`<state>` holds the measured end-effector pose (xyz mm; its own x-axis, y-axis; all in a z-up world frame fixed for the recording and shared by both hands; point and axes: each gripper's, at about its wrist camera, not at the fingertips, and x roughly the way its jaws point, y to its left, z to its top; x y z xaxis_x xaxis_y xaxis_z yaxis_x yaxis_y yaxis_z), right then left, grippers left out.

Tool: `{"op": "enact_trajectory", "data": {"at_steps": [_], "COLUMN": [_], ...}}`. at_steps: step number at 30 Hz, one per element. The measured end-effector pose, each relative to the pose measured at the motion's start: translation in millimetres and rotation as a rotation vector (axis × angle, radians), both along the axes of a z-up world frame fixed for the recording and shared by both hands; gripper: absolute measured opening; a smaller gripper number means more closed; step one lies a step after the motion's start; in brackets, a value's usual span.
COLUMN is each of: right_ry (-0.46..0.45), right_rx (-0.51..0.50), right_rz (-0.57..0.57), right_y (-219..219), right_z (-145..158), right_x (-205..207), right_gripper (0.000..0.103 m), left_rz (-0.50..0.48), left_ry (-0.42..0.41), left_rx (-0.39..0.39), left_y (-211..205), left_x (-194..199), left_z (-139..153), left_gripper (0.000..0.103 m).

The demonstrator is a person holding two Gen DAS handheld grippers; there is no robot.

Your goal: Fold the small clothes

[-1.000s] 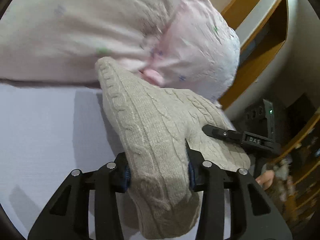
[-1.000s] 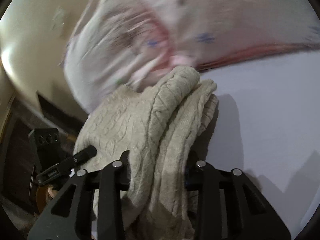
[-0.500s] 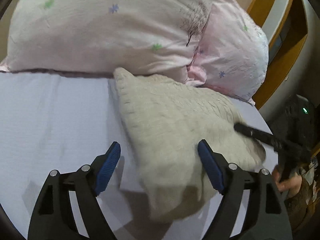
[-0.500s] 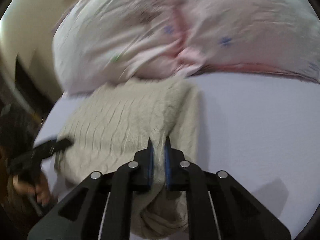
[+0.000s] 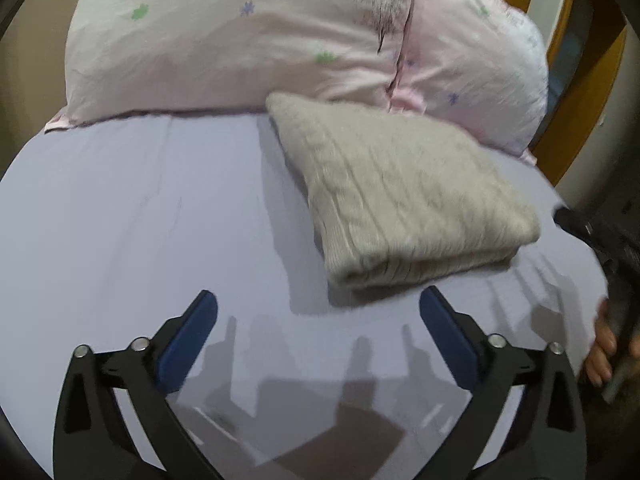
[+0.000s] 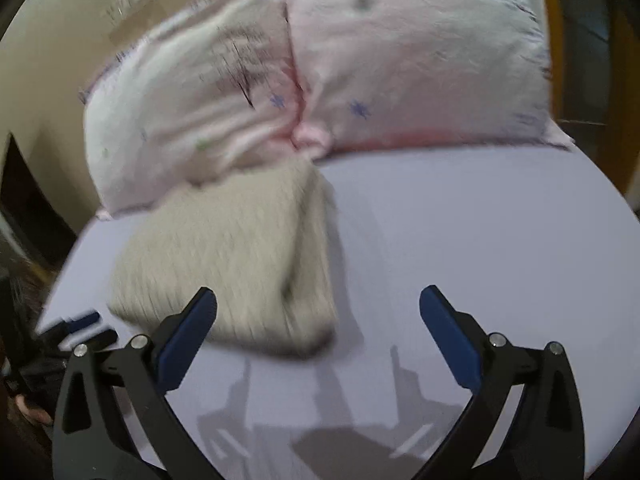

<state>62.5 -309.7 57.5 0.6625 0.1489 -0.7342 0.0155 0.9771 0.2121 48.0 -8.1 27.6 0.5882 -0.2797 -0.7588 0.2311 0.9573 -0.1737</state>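
Observation:
A beige cable-knit sweater [image 5: 400,196] lies folded in a thick rectangle on the lavender bed sheet [image 5: 140,220], its far edge against the pillows. It also shows in the right wrist view [image 6: 240,256], blurred. My left gripper [image 5: 318,316] is open and empty, just in front of the sweater's near fold. My right gripper [image 6: 318,312] is open and empty, its left finger at the sweater's near corner. The other gripper shows at the right edge of the left wrist view [image 5: 600,236] and at the left edge of the right wrist view [image 6: 80,328].
Two pink patterned pillows [image 5: 280,36] lie across the head of the bed, seen also in the right wrist view [image 6: 320,60]. A wooden headboard frame [image 5: 576,80] stands at the right. The bed edge drops off beside the sweater [image 6: 64,276].
Both grippers let go of the sweater, opened wide and drew back toward me. The sweater dropped from being held up to lying folded flat on the sheet.

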Motion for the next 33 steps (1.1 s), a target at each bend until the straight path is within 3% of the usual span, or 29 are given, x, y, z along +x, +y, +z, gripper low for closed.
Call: {"op": "enact_trajectory", "data": {"at_steps": [3,5,14,33], "right_ry": [0.073,0.109,0.166,0.145], "right_rx": [-0.016,-0.079,-0.222,-0.211], "right_rz": [0.041,0.065,0.087,0.085], "right_y": [16,34,74,72], "right_z": [-19,-28,-51,-53], "right_x": [-4,2,16,11], "right_gripper": [0.101,0.101,0.101,0.101], "left_rz": [0.005,0.009,0.069,0.072], "left_ry": [0.049,0.066,0.047,0.033], "left_rx": [0.053,0.089,0.21,0.206], "left_y": [-13,-20,-32,-31], "left_x": [7,10,19,18], "left_z": [-12,-18,-25,-25], "left_gripper": [0.102,0.102,0.102,0.102]}}
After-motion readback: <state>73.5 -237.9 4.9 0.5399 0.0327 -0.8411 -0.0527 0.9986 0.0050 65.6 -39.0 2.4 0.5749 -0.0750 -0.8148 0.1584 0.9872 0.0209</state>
